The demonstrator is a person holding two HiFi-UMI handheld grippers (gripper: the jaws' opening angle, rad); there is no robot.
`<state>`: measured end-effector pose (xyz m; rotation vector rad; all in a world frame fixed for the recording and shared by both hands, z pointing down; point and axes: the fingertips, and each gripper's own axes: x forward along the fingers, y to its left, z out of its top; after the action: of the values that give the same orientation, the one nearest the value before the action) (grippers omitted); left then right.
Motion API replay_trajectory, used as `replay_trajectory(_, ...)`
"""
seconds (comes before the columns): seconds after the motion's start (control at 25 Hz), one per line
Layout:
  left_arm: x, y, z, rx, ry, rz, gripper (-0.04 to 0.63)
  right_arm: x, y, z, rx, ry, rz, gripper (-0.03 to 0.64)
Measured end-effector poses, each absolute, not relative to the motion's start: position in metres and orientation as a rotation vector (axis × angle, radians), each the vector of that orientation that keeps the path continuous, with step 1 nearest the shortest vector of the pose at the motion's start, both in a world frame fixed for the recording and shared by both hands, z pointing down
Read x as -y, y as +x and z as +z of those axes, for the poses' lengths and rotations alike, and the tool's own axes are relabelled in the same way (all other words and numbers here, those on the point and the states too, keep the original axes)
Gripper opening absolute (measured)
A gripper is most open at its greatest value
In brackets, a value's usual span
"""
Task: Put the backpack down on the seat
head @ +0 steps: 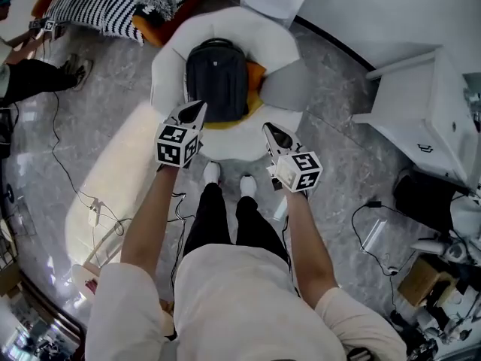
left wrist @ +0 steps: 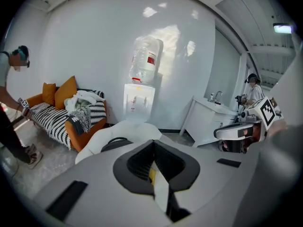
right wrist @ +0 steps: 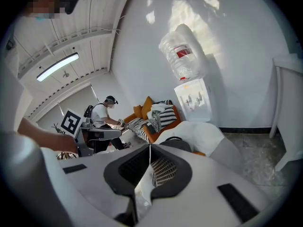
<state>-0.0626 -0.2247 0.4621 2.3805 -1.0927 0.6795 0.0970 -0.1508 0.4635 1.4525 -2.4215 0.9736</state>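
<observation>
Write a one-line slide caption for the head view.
Backpack lies on white seat; left claw and right claw, shut, hover nearby.

Backpack (left wrist: pixel 110 145) mostly hidden behind the left hand-held gripper (left wrist: pixel 153 148); head view's top edge crops the striped sofa (head: pixel 98 6)

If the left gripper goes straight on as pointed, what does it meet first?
Most likely the black backpack on the white seat; the left gripper aims at its near side, depth unclear.
</observation>
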Motion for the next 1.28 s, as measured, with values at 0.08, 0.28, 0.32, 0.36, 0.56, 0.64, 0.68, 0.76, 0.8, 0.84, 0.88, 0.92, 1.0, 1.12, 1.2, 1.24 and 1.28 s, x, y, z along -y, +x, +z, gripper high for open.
replay_trajectory(0.08,0.219,-0.061,0.45,1.098,2.386,0.655,0.017,0.143,0.099,0.453,2.427,1.452,0.956,0.026)
replay_trajectory(0.28,0.208,-0.062,0.421,1.123,2.392,0.611,0.017,0.13,0.099,0.427,2.457,1.447,0.931,0.026)
replay_trajectory(0.32,0.206,-0.063,0.416,1.13,2.396,0.606,0.017,0.128,0.1,0.422,2.465,1.444,0.925,0.026)
replay_trajectory(0.36,0.204,-0.064,0.411,1.139,2.398,0.602,0.017,0.125,0.1,0.418,2.474,1.44,0.916,0.026)
replay_trajectory(0.56,0.19,-0.078,0.386,1.206,2.398,0.58,0.017,0.112,0.1,0.399,2.511,1.406,0.879,0.026)
replay_trajectory(0.64,0.184,-0.082,0.375,1.23,2.395,0.562,0.017,0.107,0.099,0.39,2.523,1.394,0.868,0.026)
replay_trajectory(0.68,0.182,-0.084,0.37,1.239,2.393,0.549,0.017,0.104,0.099,0.386,2.529,1.389,0.863,0.026)
replay_trajectory(0.76,0.176,-0.086,0.361,1.253,2.386,0.528,0.017,0.099,0.099,0.379,2.536,1.38,0.854,0.026)
replay_trajectory(0.8,0.172,-0.087,0.357,1.258,2.381,0.523,0.017,0.096,0.099,0.376,2.539,1.373,0.85,0.026)
replay_trajectory(0.84,0.169,-0.087,0.354,1.264,2.377,0.517,0.017,0.092,0.098,0.373,2.542,1.365,0.849,0.026)
replay_trajectory(0.88,0.165,-0.088,0.35,1.268,2.374,0.507,0.017,0.088,0.097,0.371,2.546,1.356,0.847,0.026)
replay_trajectory(0.92,0.161,-0.089,0.346,1.272,2.371,0.493,0.017,0.084,0.097,0.369,2.55,1.347,0.844,0.026)
replay_trajectory(1.0,0.153,-0.09,0.341,1.274,2.369,0.47,0.017,0.079,0.096,0.364,2.559,1.333,0.837,0.026)
replay_trajectory(1.12,0.142,-0.091,0.333,1.272,2.376,0.446,0.017,0.073,0.097,0.356,2.584,1.317,0.82,0.026)
replay_trajectory(1.2,0.133,-0.092,0.327,1.273,2.379,0.428,0.017,0.067,0.097,0.35,2.599,1.305,0.802,0.026)
replay_trajectory(1.24,0.128,-0.092,0.324,1.276,2.379,0.422,0.017,0.064,0.097,0.348,2.604,1.298,0.796,0.026)
replay_trajectory(1.28,0.121,-0.092,0.322,1.283,2.378,0.419,0.017,0.06,0.097,0.347,2.609,1.29,0.791,0.026)
